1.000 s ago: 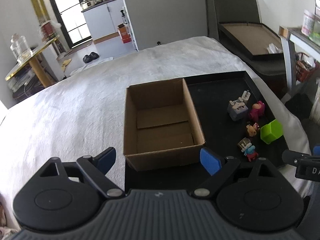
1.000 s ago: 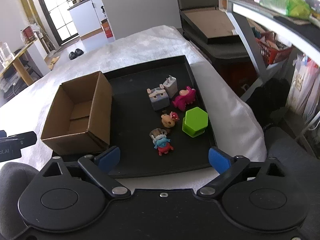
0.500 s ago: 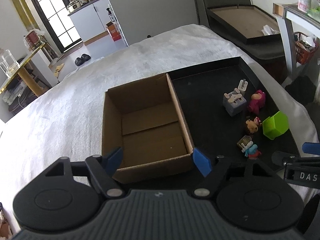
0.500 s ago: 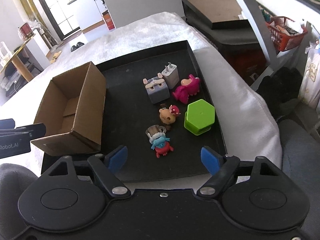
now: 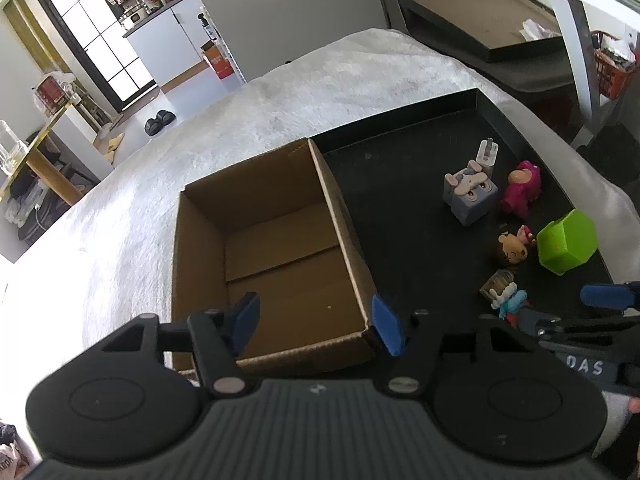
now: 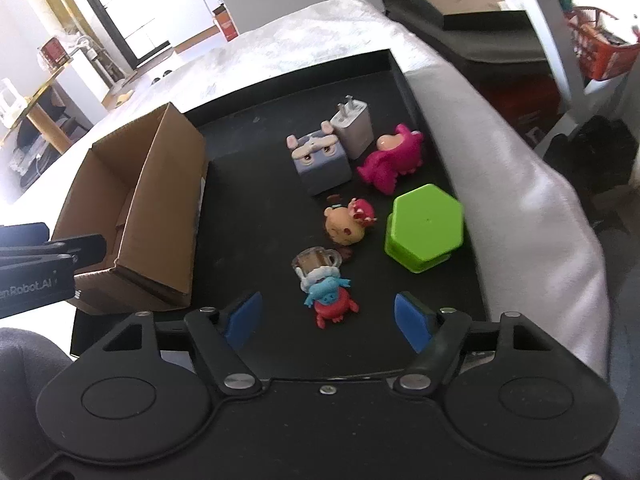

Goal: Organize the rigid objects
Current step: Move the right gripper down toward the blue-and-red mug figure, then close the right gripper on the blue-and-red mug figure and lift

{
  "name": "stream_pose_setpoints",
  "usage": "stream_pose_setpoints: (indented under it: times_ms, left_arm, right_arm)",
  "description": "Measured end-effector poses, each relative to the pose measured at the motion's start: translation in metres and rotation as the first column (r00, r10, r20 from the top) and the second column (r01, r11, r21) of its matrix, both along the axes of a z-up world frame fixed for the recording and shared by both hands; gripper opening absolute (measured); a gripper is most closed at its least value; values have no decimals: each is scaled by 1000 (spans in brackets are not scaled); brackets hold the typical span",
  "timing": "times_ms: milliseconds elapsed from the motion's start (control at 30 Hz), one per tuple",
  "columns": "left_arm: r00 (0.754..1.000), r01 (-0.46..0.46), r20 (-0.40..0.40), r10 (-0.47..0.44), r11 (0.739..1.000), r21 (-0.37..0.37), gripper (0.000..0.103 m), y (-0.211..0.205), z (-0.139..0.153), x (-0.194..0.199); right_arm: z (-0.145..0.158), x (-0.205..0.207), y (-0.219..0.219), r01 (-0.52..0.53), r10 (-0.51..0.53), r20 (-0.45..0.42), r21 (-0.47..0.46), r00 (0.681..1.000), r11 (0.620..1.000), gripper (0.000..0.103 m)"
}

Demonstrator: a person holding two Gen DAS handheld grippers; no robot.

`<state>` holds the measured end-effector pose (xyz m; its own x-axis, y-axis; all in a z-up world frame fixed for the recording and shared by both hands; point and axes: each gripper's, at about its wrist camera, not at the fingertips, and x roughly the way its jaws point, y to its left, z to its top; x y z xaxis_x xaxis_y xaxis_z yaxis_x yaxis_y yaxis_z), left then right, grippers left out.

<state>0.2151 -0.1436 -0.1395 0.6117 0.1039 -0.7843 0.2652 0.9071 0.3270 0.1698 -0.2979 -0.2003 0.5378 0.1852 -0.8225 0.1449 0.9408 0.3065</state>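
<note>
An open cardboard box (image 5: 276,248) (image 6: 132,208) stands empty at the left end of a black tray (image 6: 256,208) (image 5: 400,184). On the tray lie a blue and red figurine (image 6: 330,300) (image 5: 508,304), a brown-headed figurine (image 6: 348,224), a green hexagonal box (image 6: 426,226) (image 5: 566,242), a pink figure (image 6: 394,158), a grey cube figure (image 6: 320,160) and a white charger (image 6: 354,128). My left gripper (image 5: 316,322) hangs over the box's near wall, jaws closing, nothing between them. My right gripper (image 6: 328,322) hovers just in front of the blue and red figurine, jaws closing, pads clear of it.
The tray lies on a white fluffy cover (image 5: 280,104). A dark bench with a brown-lined tray (image 5: 480,20) stands behind on the right, and a shelf with a red basket (image 6: 600,52) at the far right. A kitchen and a window are far left.
Both grippers have dropped closer to the tray and their jaws have narrowed. The left one now sits over the box's near wall; the right has closed in on the blue and red figurine.
</note>
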Motion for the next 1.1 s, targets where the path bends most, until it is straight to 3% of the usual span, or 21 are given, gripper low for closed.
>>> stream_pose_setpoints:
  times_ms: [333,500,833,1100]
  left_arm:
    - [1000,11,-20,-10,999,50,55,-14,-21,12]
    - [999,10,-37,-8,998,54,46,-13,-31,15]
    - [998,27,-54,-24,998,60,35,-20,-43,17]
    - [997,46,-67,-45,999,22,20,-27,-42,14]
  right_arm:
    - [-24,10,-2,-6,7,-14,60,1000,998,67]
    - [-35,14,-1,-12,14,-27,73,1000,997,62]
    - [-38,16,8,-42,43,-19,10,999,999,57]
    - [-42,15,7,-48,47,-12,-67,999,997,41]
